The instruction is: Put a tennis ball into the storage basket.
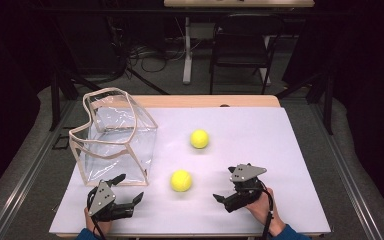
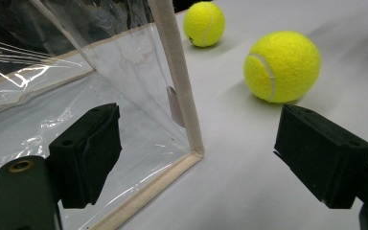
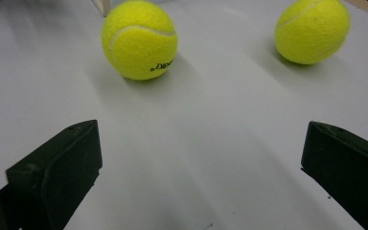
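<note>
Two yellow tennis balls lie on the white sheet (image 1: 260,130): the near ball (image 1: 181,180) at centre front, the far ball (image 1: 199,139) behind it. A clear plastic bag (image 1: 115,135) with beige trim stands open-topped at the left. My left gripper (image 1: 130,187) is open by the bag's front corner. In the left gripper view (image 2: 203,158) the bag's trimmed corner (image 2: 175,72) stands between the jaws, with the near ball (image 2: 281,66) and far ball (image 2: 204,23) beyond. My right gripper (image 1: 224,184) is open right of the near ball; its view (image 3: 201,172) faces the near ball (image 3: 139,39) and far ball (image 3: 312,29).
The sheet covers a wooden table whose bare strip (image 1: 205,101) shows at the back. A dark folding chair (image 1: 240,45) and a table leg (image 1: 187,50) stand on the floor beyond. Metal rails run along both sides of the table.
</note>
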